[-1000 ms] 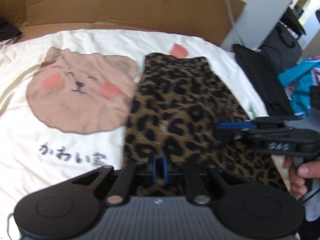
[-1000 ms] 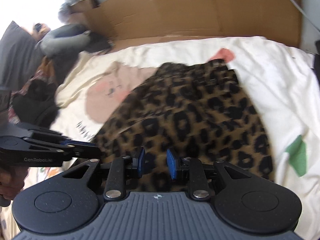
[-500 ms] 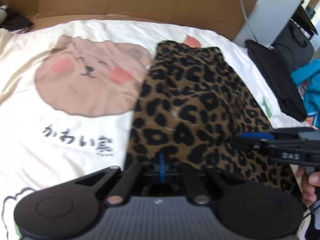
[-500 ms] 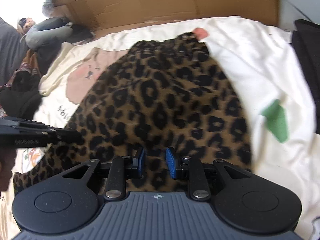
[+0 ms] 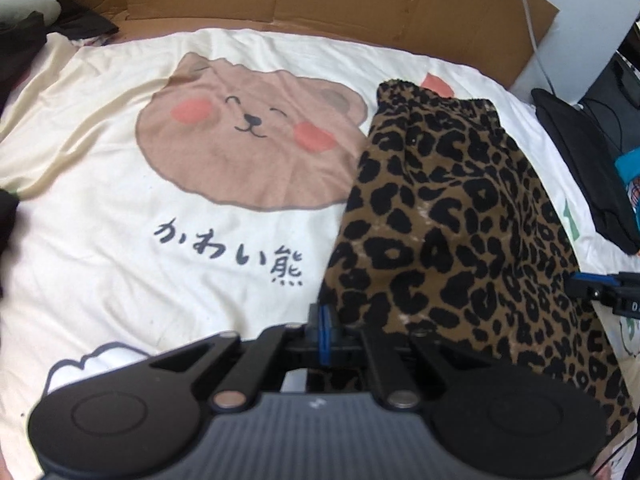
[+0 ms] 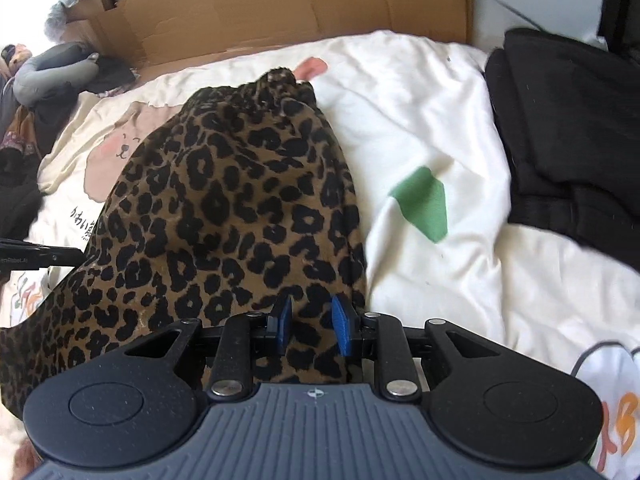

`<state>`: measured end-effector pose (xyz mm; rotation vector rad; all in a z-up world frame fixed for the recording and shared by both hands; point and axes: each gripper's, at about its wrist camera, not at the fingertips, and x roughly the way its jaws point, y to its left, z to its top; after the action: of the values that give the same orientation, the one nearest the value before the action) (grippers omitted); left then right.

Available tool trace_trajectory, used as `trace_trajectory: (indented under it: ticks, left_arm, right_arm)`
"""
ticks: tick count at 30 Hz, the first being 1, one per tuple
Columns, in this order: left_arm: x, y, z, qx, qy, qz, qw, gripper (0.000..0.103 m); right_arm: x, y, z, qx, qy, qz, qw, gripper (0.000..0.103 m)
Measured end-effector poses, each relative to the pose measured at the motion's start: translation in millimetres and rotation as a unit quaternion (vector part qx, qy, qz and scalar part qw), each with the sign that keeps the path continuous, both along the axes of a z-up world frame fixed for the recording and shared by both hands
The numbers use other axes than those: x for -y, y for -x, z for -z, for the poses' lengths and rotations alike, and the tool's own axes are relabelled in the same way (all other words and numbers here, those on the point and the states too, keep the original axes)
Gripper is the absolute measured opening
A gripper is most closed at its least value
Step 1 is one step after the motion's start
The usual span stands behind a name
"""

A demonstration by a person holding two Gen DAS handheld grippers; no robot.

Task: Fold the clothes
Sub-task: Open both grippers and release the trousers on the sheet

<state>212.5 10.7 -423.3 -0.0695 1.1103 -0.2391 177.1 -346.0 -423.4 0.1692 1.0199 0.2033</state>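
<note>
The left tool (image 5: 324,330) is clenched, blue pads pressed together on the near left corner of the leopard-print garment (image 5: 452,232). The right tool (image 6: 310,326) sits parted, pads either side of the near right hem (fabric between them, not pinched). The garment lies lengthwise on the cream bear-print bedspread (image 5: 160,200), beside the bear's face, with a black bag (image 6: 568,128) to the right.
</note>
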Motion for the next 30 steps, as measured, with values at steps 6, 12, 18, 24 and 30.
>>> trace_trajectory:
  ticks: [6, 12, 18, 24, 30]
  left_arm:
    - [-13.0, 11.9, -13.8, 0.002, -0.004, -0.003, 1.0, 0.007]
    - [-39.4, 31.5, -26.1, -0.005, -0.019, -0.015, 0.9997, 0.007]
    - [-73.4, 55.3, -32.8, -0.027, -0.025, -0.045, 0.9983, 0.007]
    - [-94.7, 72.9, -46.4, -0.027, -0.04, -0.045, 0.9978, 0.01]
    - [-116.9, 74.9, -62.4, -0.019, -0.077, -0.02, 0.9967, 0.014]
  right_arm:
    - [-3.2, 1.6, 2.3, 0.002, 0.025, -0.012, 1.0, 0.018]
    - [0.3, 0.7, 6.5, 0.004, 0.027, -0.014, 1.0, 0.012]
    - [8.1, 7.6, -5.5, 0.004, -0.013, 0.01, 1.0, 0.016]
    - [26.0, 33.0, -28.4, 0.0, -0.051, 0.033, 0.998, 0.018]
    - [33.6, 63.3, -42.6, -0.016, -0.045, 0.024, 0.999, 0.031]
